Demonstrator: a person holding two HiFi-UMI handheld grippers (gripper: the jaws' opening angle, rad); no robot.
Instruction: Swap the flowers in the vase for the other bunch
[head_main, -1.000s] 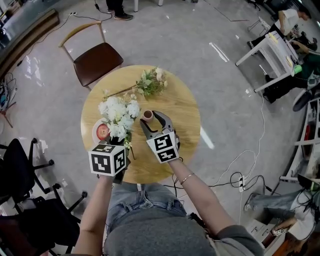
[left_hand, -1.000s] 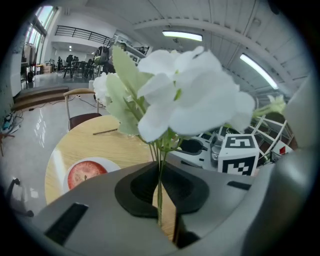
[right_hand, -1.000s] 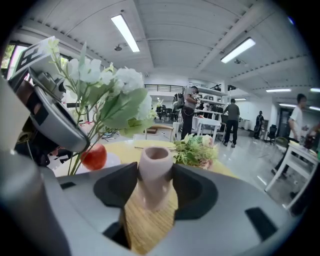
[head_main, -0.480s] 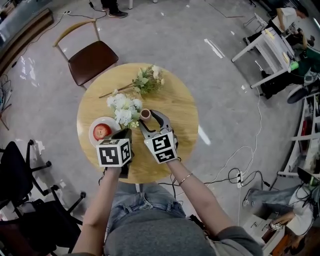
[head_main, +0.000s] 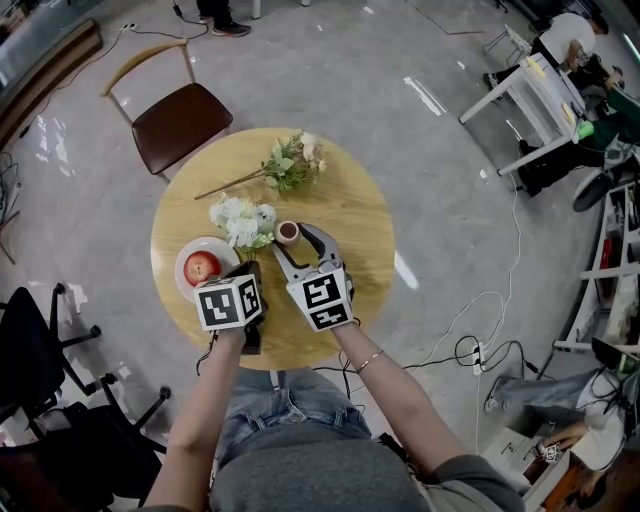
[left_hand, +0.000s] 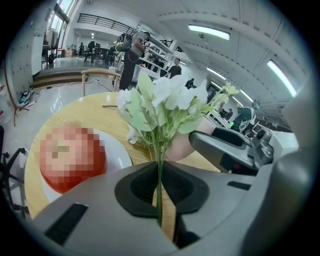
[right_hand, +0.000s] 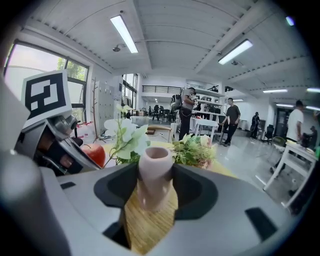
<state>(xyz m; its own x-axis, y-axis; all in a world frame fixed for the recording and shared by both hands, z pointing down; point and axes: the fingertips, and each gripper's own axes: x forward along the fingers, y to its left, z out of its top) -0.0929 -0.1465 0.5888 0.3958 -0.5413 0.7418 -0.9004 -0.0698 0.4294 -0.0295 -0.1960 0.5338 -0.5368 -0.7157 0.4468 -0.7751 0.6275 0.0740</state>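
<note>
A small pink vase (head_main: 288, 232) stands on the round wooden table (head_main: 350, 215), its mouth empty (right_hand: 156, 154). My right gripper (head_main: 298, 242) is shut on the vase, one jaw on each side (right_hand: 155, 187). My left gripper (head_main: 248, 270) is shut on the thin green stems of a white flower bunch (head_main: 240, 220). That bunch is held low over the table just left of the vase, and its stems (left_hand: 159, 170) run down between the closed jaws. The other bunch (head_main: 292, 163), green with pale blooms, lies on the far side of the table.
A white plate (head_main: 186, 280) with a red apple (head_main: 202, 266) sits at the table's left, close to my left gripper. A brown chair (head_main: 172, 115) stands beyond the table. White desks and people are at the far right.
My left gripper has come down with the white bunch, so the flowers now sit lower, beside the vase. The right gripper and the vase have stayed where they were.
</note>
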